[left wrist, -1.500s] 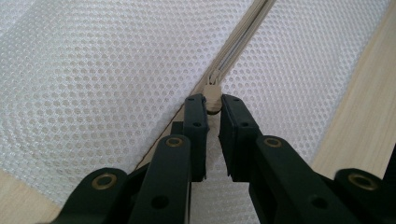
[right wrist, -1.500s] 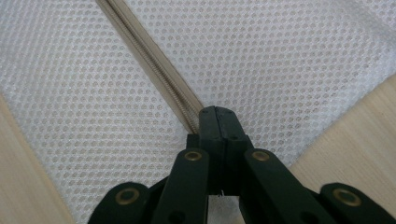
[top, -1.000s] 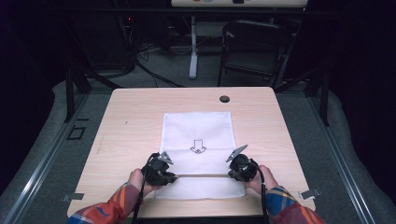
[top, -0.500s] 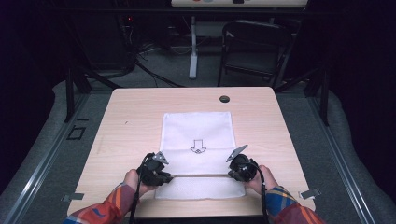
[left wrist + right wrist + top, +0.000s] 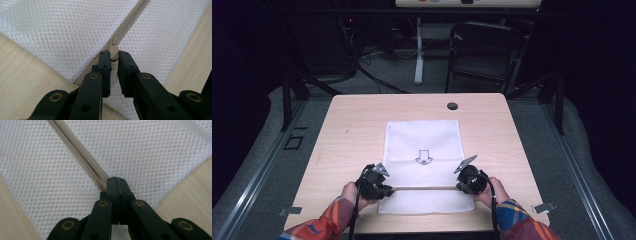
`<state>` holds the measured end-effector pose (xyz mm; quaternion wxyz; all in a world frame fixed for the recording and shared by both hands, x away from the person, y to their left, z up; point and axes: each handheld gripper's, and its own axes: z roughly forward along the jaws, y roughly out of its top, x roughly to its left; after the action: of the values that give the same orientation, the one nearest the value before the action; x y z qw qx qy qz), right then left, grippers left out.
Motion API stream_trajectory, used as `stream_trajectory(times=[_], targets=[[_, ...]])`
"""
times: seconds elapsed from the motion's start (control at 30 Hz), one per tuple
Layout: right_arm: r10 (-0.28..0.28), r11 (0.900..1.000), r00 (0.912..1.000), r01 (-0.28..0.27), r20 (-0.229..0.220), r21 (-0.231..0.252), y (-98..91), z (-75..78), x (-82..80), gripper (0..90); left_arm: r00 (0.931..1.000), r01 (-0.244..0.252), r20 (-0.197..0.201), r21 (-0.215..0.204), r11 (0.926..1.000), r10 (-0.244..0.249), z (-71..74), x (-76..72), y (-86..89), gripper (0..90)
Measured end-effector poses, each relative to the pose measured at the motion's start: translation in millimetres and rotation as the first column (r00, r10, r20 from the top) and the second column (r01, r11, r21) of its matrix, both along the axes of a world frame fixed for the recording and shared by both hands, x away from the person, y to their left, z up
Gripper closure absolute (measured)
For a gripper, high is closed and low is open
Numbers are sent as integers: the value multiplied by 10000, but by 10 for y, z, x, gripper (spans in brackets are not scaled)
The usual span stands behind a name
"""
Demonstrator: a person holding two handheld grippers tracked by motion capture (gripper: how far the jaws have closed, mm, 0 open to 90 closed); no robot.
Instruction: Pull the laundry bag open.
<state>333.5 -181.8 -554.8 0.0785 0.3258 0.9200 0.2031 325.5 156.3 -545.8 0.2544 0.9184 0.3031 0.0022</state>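
Note:
A white mesh bag [image 5: 422, 140] lies flat on the wooden table [image 5: 347, 130], with a beige zipper [image 5: 422, 188] running across it near the front edge. My left gripper [image 5: 387, 189] is at the zipper's left end. In the left gripper view its jaws [image 5: 114, 56] are shut on the beige zipper pull [image 5: 114, 47]. My right gripper [image 5: 460, 188] is at the zipper's right end. In the right gripper view it [image 5: 115, 181] is shut tight on the end of the zipper tape [image 5: 80, 155], pinning the mesh [image 5: 150, 150] there.
A black arrow mark [image 5: 422, 157] is printed mid-bag. A dark round grommet [image 5: 452, 106] sits near the table's far edge. Behind the table stand a folding chair [image 5: 482, 50] and a white stand leg [image 5: 418, 50]. Bare wood flanks the bag on both sides.
My left gripper has shifted slightly to the left along the zipper line. The right gripper has stayed where it was.

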Motion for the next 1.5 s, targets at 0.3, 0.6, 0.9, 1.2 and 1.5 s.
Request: stream_trajectory(times=[0.3, 0.6, 0.9, 1.2, 1.5], targets=[[38, 10000, 10000, -38, -18, -52, 0, 3, 2, 900, 9998, -213, -55, -25, 9998, 213, 6, -10, 72, 812], [-16, 10000, 10000, 16, 31, -52, 1, 2, -2, 900, 9996, -261, -89, 35, 9997, 262, 8, -20, 121, 811], [-26, 10000, 10000, 26, 11, -11, 2, 0, -2, 900, 9983, -559, -167, 91, 9984, 561, 12, -22, 220, 812], [-45, 10000, 10000, 45, 11, -21, 3, 0, -3, 900, 9951, -968, -161, 342, 9947, 974, 21, -30, 287, 811], [-24, 10000, 10000, 24, -41, -27, -5, 4, 3, 900, 9910, -1320, -161, 527, 9898, 1330, 30, -36, 387, 812]])
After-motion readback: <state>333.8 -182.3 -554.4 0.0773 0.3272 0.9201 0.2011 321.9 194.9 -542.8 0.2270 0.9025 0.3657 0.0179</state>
